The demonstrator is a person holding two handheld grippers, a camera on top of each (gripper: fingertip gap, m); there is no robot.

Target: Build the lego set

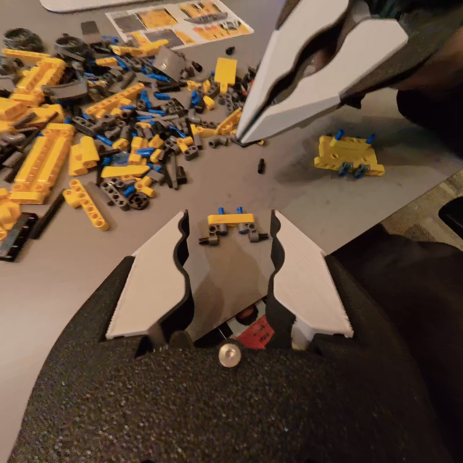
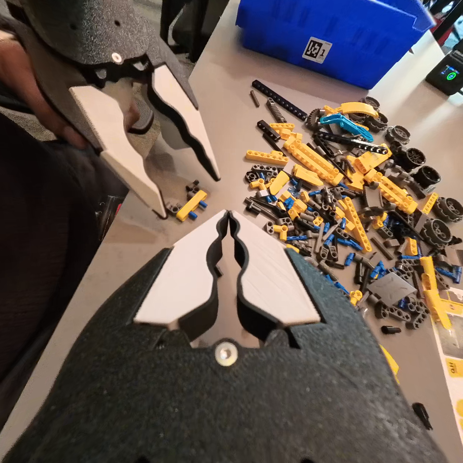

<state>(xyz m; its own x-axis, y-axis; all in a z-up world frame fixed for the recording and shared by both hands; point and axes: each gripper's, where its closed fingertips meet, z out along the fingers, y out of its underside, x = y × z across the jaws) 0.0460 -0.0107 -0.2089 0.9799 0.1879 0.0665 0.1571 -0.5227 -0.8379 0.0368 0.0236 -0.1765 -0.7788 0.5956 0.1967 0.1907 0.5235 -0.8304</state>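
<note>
My left gripper (image 1: 229, 213) is open, with its tips low over the grey table (image 1: 250, 275). A small assembly (image 1: 231, 223) lies just beyond and between them: a short yellow beam with blue pins and two grey connectors. In the right wrist view, the left gripper (image 2: 189, 197) straddles that assembly (image 2: 191, 205). My right gripper (image 2: 228, 213) is shut, and nothing shows between its jaws. In the left wrist view its tips (image 1: 241, 140) touch down at the pile's near edge, on a small dark piece. I cannot tell whether it grips that piece.
A big pile of yellow, grey, blue and black building pieces (image 1: 112, 125) covers the table's left (image 2: 350, 213). A larger yellow sub-assembly (image 1: 348, 155) and a loose black pin (image 1: 261, 165) lie apart. An instruction sheet (image 1: 180, 22) and a blue bin (image 2: 325, 32) are farther off. The table edge (image 1: 400, 213) runs at right. Across from one pair of fingers to the other is roughly 6 centimeters. It is some 6 centimeters from my right tips to the loose black pin (image 1: 261, 165).
</note>
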